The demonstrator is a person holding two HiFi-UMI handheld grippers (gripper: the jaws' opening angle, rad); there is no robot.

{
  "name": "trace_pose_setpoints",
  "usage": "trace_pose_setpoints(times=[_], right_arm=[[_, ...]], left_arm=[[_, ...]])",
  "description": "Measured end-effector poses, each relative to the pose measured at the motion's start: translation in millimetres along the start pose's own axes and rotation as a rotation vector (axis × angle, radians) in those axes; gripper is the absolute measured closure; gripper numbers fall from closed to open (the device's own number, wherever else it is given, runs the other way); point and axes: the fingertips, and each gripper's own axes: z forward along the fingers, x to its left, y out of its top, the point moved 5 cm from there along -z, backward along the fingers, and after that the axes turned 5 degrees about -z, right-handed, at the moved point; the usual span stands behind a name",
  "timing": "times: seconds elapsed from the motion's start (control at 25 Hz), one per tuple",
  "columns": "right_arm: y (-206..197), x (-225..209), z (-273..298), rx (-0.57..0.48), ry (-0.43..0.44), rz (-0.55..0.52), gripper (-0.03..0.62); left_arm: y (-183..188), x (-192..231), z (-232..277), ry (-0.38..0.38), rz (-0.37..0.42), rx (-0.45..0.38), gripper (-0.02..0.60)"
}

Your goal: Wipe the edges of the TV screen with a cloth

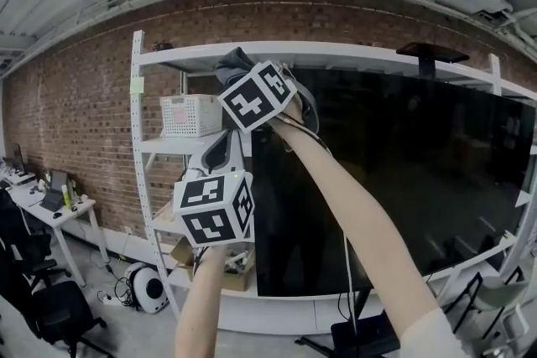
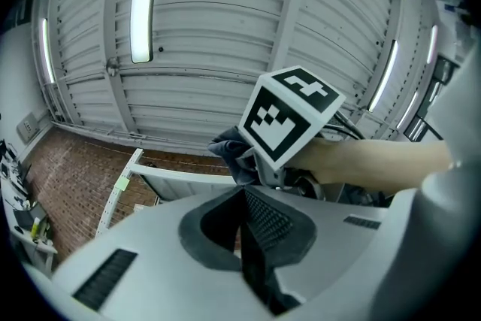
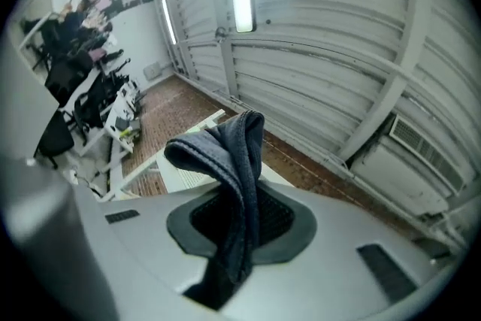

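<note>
Blue-grey cloth (image 3: 239,154) sits pinched between jaws of right gripper (image 3: 237,216).

The left gripper (image 2: 243,199) and the right gripper (image 3: 242,195) share one build: a broad shell of smooth pale grey plastic with a dark rounded hollow at its middle, black pads (image 2: 267,218) moulded in a fine ribbed grid, and a short dark slotted vent (image 2: 105,278) set into the shell at each side. Each carries a white cube printed with black square markers, the left cube (image 1: 214,210) and the right cube (image 1: 258,95), and thin dark cables (image 2: 352,125) loop out beside the right one. The person's forearms are bare, and a white sleeve (image 1: 436,335) covers the right arm higher up.
</note>
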Motion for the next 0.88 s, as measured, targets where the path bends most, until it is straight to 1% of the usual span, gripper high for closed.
trace_pose_setpoints(times=[0.16, 0.24, 0.36, 0.44, 0.56, 0.64, 0.72, 0.88], right_arm=[[-6.7, -13.2, -7.9, -0.042, 0.052, 0.23, 0.53], [-19.4, -22.6, -12.0, -0.014, 0.05, 0.336, 0.53], [-34.9, -38.7, -16.1, -0.014, 0.052, 0.439, 0.53], [-49.0, -52.6, -22.4, -0.025, 0.053, 0.469, 0.53], [-72.5, -72.9, -34.8, -0.031, 0.046, 0.482, 0.53], [-85.2, -84.7, -43.3, -0.039, 0.038, 0.483, 0.53], [-100.3, -101.0, -53.8, -0.053, 0.029, 0.483, 0.53], [-142.1, -145.5, -80.6, -0.078, 0.029, 0.531, 0.53]], left_arm=[[0.4, -12.2, 7.2, -0.018, -0.002, 0.001, 0.568], [1.5, -20.1, 10.8, -0.037, -0.002, -0.002, 0.568], [1.1, -33.1, 18.4, -0.057, -0.005, -0.009, 0.568], [-3.2, -47.8, 25.1, -0.067, -0.011, -0.009, 0.568], [-13.3, -75.5, 34.1, -0.088, -0.022, -0.001, 0.568], [-18.0, -96.0, 39.4, -0.1, -0.016, 0.002, 0.568], [-19.6, -122.8, 46.1, -0.11, -0.01, -0.003, 0.568], [-23.4, -184.7, 60.4, -0.116, -0.013, -0.023, 0.568]])
